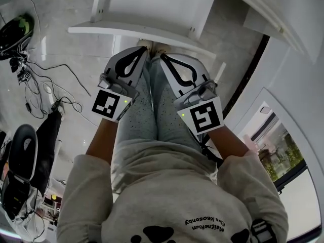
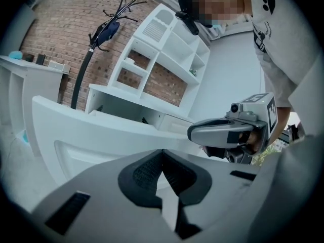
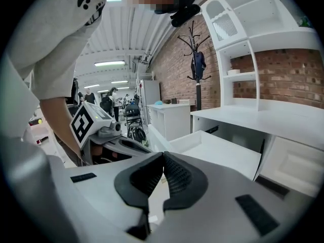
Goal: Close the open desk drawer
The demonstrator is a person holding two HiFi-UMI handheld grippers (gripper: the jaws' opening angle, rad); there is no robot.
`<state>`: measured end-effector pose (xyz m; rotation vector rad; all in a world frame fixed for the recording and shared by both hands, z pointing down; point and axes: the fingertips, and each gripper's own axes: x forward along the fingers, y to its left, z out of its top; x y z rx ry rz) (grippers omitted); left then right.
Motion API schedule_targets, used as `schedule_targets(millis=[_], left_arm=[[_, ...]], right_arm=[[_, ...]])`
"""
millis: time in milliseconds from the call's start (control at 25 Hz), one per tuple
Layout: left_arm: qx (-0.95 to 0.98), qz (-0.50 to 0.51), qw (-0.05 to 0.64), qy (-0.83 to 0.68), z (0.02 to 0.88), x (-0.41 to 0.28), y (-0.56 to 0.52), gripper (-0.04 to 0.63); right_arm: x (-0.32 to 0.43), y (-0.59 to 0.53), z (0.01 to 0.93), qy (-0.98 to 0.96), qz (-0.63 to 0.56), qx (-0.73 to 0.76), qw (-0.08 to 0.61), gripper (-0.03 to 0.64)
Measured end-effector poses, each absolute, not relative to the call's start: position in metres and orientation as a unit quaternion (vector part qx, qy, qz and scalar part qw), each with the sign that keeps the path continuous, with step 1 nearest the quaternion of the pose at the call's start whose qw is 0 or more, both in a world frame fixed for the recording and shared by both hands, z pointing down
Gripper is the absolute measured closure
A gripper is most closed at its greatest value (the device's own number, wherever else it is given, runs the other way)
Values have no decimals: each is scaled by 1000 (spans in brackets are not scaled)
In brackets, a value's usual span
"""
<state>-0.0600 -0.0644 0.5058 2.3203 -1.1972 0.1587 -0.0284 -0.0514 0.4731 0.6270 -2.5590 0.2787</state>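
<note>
The open white desk drawer (image 1: pixel 147 6) juts toward me, its front panel (image 1: pixel 142 32) just ahead of both grippers. My left gripper (image 1: pixel 140 50) and right gripper (image 1: pixel 164 57) hang side by side over the person's legs, tips close to that panel and apart from it. In the left gripper view the left gripper (image 2: pixel 162 155) is shut on nothing, with the drawer front (image 2: pixel 101 135) ahead and the right gripper (image 2: pixel 230 131) beside it. In the right gripper view the right gripper (image 3: pixel 163 157) is shut and empty, and the drawer's bare inside (image 3: pixel 217 151) lies under the desk top (image 3: pixel 263 118).
Cables (image 1: pixel 45 85) and a black chair (image 1: pixel 23 153) lie on the floor at the left. A white shelf unit (image 2: pixel 167 49) rises over the desk against a brick wall, with a coat stand (image 2: pixel 101 34) beside it. A low white cabinet (image 3: pixel 174 118) stands further back.
</note>
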Motion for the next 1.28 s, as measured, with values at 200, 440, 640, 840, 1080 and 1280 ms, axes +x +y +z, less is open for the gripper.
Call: schedule_targets(millis=[200, 440, 640, 840, 1080, 1280], left_arm=[[854, 60, 264, -444, 515, -50, -63, 577], [850, 75, 269, -447, 529, -56, -59, 577], [852, 83, 261, -446, 538, -60, -61, 577], [855, 87, 258, -442, 540, -65, -65, 577], [857, 89, 262, -435, 547, -69, -68, 577], [861, 92, 263, -426, 550, -70, -67, 577]], right_arm=[[-17, -44, 490, -935, 99, 220, 259, 586], [-19, -41, 512, -933, 99, 216, 271, 586], [-26, -37, 532, -933, 109, 211, 272, 586], [-37, -38, 543, -932, 116, 215, 269, 586], [-44, -43, 562, -921, 152, 245, 261, 586], [-47, -47, 578, -899, 217, 293, 241, 584]])
